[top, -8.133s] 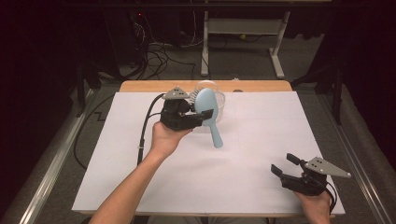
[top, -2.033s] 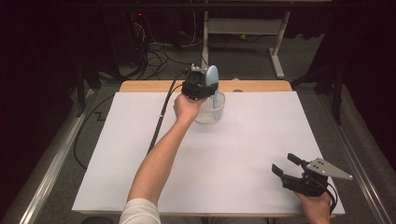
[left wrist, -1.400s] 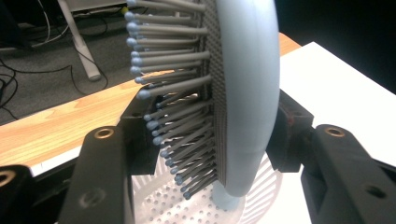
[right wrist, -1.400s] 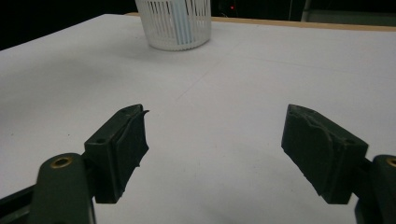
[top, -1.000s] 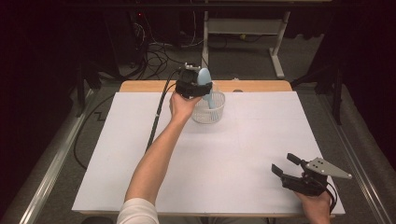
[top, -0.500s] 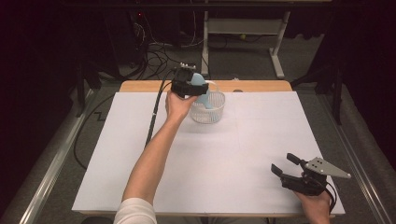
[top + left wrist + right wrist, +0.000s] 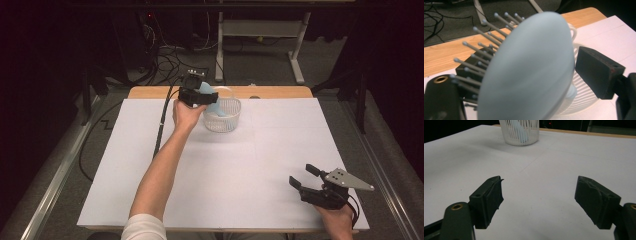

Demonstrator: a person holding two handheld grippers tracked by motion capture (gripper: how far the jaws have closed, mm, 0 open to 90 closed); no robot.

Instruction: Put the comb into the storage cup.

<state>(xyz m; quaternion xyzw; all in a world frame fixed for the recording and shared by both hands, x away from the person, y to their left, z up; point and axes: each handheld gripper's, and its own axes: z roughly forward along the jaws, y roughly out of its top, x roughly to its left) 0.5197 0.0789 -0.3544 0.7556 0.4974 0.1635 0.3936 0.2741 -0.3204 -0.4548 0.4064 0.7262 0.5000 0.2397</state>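
The hairbrush (image 7: 529, 72) is held by its pale-blue head in the left tongs (image 7: 200, 95), at the far edge of the counter (image 7: 240, 175); the handle end is already dipped into the white slotted basket (image 7: 222, 115). In the left gripper view the head is seen pinched between the two black jaws, bristles (image 7: 484, 42) pointing toward one jaw, smooth back toward the camera. In the right gripper view a pale-blue strip is visible through the basket slats – prob. the handle.

The right tongs (image 7: 307, 182) are rested at the near right of the counter, jaws spread wide, nothing between them, well apart from the basket.

Judged step: brush to be lowered and let go into the basket.

Risks from here:
- Basket tip-over. The basket is light and unsupported – the right tongs are too far off to steady it. If the head is pushed sideways against the rim, the basket may be slid or toppled.
- Snagging. The bristles may be caught on a jaw at release, so the brush could be dragged back out as the tongs are lifted.
- Top-heavy rest. With the head up and the handle down, the brush may be left leaning on the rim; approx. upright release is advised.
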